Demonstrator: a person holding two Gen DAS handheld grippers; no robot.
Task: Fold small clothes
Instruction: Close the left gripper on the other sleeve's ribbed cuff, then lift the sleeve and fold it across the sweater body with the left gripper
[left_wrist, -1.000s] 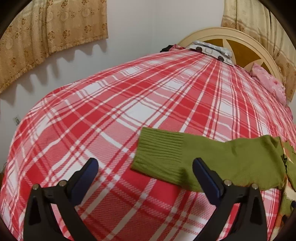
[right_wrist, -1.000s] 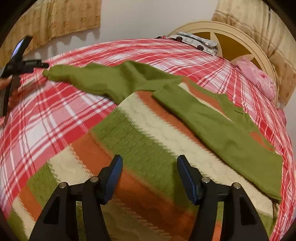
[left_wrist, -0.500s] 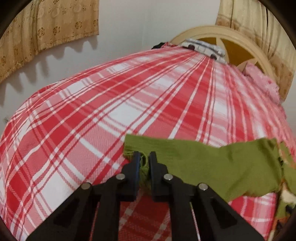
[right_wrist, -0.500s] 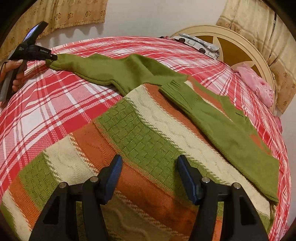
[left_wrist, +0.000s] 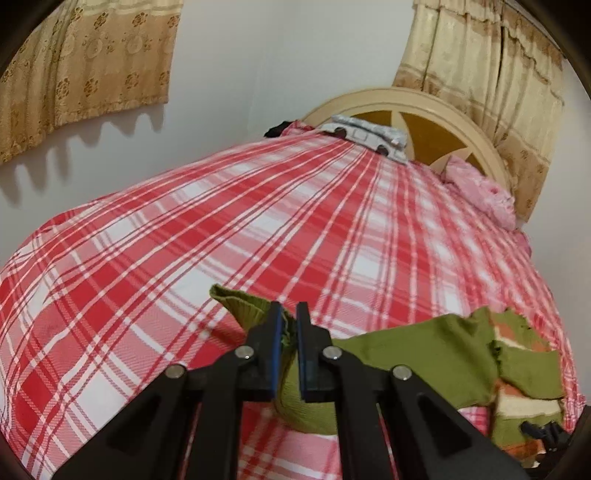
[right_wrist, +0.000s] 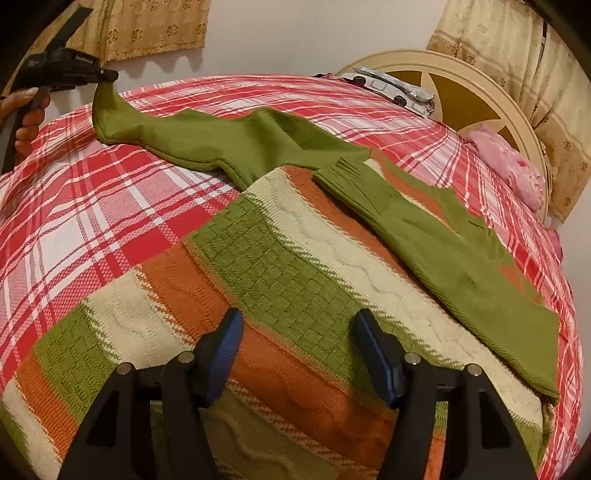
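Note:
A knitted sweater (right_wrist: 280, 280) striped green, cream and orange lies flat on the bed, its two sleeves plain green. The right sleeve (right_wrist: 454, 258) is folded across the body. My left gripper (left_wrist: 290, 321) is shut on the ribbed cuff of the left sleeve (left_wrist: 240, 302) and holds it lifted off the bedspread; from the right wrist view the left gripper (right_wrist: 105, 75) shows at far left with the left sleeve (right_wrist: 221, 136) trailing from it. My right gripper (right_wrist: 297, 345) hovers open over the sweater's lower body, nothing between its fingers.
The red and white plaid bedspread (left_wrist: 184, 229) covers the whole bed. A cream headboard (right_wrist: 476, 85) stands at the far end, with a patterned pillow (right_wrist: 391, 88) and pink cloth (right_wrist: 509, 166) near it. Curtains (left_wrist: 92, 62) hang on the wall. A hand (right_wrist: 26, 114) grips the left tool.
My left gripper closed on the green cuff and then lifted it off the bedspread, pulling the sleeve up. The right gripper stayed open over the sweater body.

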